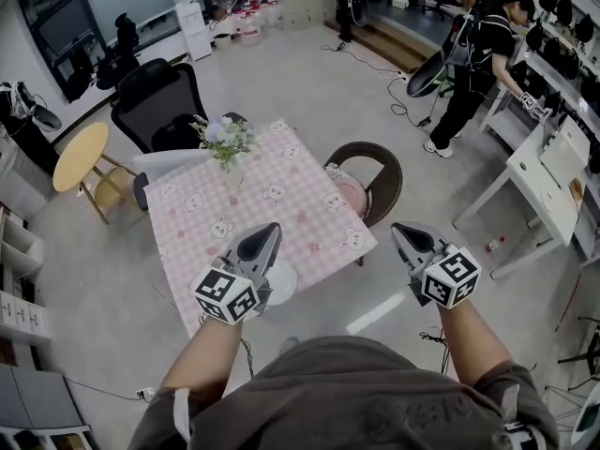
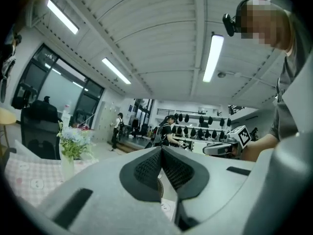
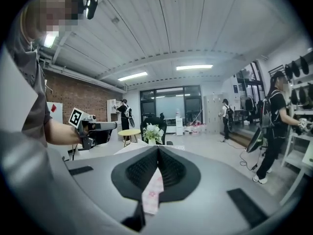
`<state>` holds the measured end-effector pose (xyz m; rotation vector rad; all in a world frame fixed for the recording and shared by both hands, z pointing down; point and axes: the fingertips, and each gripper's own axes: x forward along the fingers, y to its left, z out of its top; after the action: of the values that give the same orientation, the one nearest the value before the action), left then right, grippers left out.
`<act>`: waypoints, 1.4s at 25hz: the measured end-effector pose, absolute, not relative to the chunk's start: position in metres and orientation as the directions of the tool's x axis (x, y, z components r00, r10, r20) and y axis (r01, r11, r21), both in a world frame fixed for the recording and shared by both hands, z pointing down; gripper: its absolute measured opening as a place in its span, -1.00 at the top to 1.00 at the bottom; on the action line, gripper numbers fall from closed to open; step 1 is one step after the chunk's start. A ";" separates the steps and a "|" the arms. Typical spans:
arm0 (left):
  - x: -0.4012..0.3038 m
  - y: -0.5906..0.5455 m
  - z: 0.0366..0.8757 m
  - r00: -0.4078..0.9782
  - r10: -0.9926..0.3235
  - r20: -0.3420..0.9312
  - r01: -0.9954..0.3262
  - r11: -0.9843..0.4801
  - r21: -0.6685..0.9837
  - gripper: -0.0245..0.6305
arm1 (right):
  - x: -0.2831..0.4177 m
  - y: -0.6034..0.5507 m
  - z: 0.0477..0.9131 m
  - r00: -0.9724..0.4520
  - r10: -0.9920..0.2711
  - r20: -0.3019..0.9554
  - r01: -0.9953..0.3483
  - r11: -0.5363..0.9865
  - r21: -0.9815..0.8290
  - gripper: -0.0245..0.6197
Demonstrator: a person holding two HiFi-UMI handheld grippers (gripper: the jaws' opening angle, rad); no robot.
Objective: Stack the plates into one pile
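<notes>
Left claw [image 1: 271, 230] pressed together, empty, held over white plate [image 1: 284, 282] at worktop [image 1: 300, 195] edge. Right claw [image 1: 399, 231] pressed together, empty, beside worktop corner.

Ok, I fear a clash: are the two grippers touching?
Apart. The head view shows the left gripper and the right gripper with a wide gap between them.

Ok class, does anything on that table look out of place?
The white plate sits at the near edge of the tablecloth, seemingly overhanging it, beside the left hand-held gripper. Nothing is spilled.
</notes>
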<state>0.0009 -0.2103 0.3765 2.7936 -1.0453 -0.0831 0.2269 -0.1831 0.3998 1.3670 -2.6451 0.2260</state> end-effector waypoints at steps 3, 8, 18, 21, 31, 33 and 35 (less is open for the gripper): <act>0.006 -0.207 0.365 0.762 -0.647 -0.020 -0.641 -0.758 0.120 0.91 | 0.233 -0.180 0.395 -0.553 -0.812 0.187 -0.831 0.552 -0.063 0.95; 0.012 -0.202 0.366 0.761 -0.648 -0.013 -0.645 -0.759 0.089 0.91 | 0.238 -0.182 0.391 -0.546 -0.820 0.169 -0.836 0.545 -0.061 0.95; 0.016 -0.199 0.376 0.767 -0.641 0.012 -0.639 -0.762 0.109 0.91 | 0.239 -0.184 0.394 -0.543 -0.822 0.173 -0.838 0.541 -0.062 0.95; 0.016 -0.199 0.375 0.767 -0.642 0.010 -0.639 -0.762 0.107 0.91 | 0.239 -0.184 0.396 -0.543 -0.821 0.178 -0.838 0.542 -0.060 0.95; 0.020 -0.199 0.373 0.772 -0.635 0.008 -0.633 -0.768 0.098 0.91 | 0.238 -0.185 0.397 -0.537 -0.823 0.186 -0.841 0.540 -0.036 0.95; 0.020 -0.199 0.372 0.773 -0.634 0.008 -0.632 -0.769 0.096 0.91 | 0.238 -0.185 0.397 -0.536 -0.823 0.189 -0.841 0.541 -0.031 0.95; 0.021 -0.199 0.371 0.773 -0.634 0.009 -0.632 -0.769 0.092 0.91 | 0.238 -0.185 0.397 -0.537 -0.822 0.191 -0.840 0.542 -0.028 0.95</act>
<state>0.0210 -0.1994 0.3715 2.8733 -1.0281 -0.0348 0.2376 -0.1855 0.3970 1.4221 -2.6198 0.1751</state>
